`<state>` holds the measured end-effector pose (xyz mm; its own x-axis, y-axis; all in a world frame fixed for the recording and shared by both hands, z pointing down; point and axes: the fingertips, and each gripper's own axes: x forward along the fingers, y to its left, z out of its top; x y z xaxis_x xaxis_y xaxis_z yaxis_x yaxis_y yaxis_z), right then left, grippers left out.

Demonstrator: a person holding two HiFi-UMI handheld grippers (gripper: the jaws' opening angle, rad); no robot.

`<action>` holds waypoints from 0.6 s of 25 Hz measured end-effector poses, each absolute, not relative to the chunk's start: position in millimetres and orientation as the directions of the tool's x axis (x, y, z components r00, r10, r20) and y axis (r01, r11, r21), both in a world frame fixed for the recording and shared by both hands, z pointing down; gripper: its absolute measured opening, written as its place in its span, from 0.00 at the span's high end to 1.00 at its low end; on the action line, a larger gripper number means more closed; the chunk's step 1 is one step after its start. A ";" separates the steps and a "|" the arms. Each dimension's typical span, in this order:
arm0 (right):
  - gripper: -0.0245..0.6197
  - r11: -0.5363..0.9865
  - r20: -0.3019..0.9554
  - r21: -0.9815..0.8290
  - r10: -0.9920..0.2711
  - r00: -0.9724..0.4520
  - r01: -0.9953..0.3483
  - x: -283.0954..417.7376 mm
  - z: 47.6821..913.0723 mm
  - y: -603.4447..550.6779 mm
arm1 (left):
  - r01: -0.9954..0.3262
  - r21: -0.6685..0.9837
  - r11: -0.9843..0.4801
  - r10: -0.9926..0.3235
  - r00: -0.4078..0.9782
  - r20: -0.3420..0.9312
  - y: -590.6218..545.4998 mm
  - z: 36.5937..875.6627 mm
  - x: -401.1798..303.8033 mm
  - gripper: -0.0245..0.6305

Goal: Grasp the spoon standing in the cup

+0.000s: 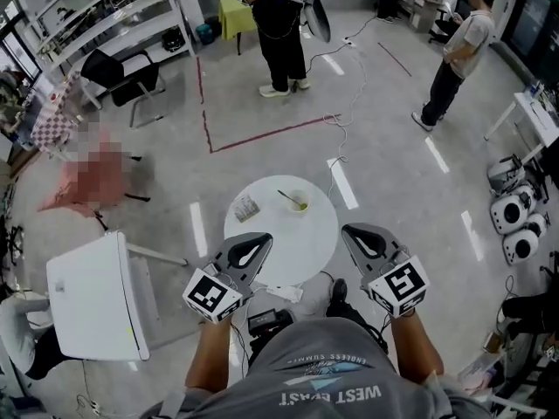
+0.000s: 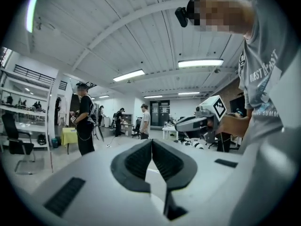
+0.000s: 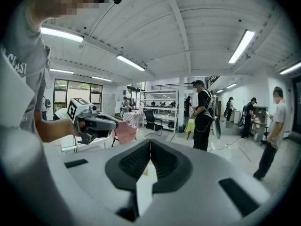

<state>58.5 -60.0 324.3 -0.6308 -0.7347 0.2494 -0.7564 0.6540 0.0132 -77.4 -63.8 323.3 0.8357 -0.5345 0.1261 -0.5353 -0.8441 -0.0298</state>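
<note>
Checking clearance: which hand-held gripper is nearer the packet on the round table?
Left. Left hand-held gripper hovers nearside of the packet; right hand-held gripper sits by the table's right edge, past the cup.

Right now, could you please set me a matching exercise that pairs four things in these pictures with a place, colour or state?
Things:
1. spoon
2. small flat item
3. left tool
4. far table beside the standing person

Place, colour or state:
A. yellow-green
B. shut, with nothing in it
C. lying on the left part of the round table
D. standing in the cup

Pairs: 1-D, 2-C, 3-B, 4-A
</note>
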 end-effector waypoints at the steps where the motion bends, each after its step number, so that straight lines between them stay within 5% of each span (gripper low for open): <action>1: 0.96 0.666 0.245 0.011 -0.725 -0.643 -0.746 62.6 324.2 -66.6 | -0.554 -0.031 -0.832 -0.553 0.823 0.131 -67.4 323.7 -76.1 0.95; 15: 0.96 0.788 0.257 -0.027 -0.590 -0.766 -0.616 113.6 356.2 -139.7 | -0.691 -0.013 -0.722 -0.683 0.711 0.166 -114.6 350.8 -19.1 0.95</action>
<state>113.6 -139.7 356.2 -0.7657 -0.5897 0.2569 -0.6156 0.7876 -0.0273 -19.1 -114.6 350.8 0.7110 -0.6833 0.1657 -0.6913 -0.7225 -0.0132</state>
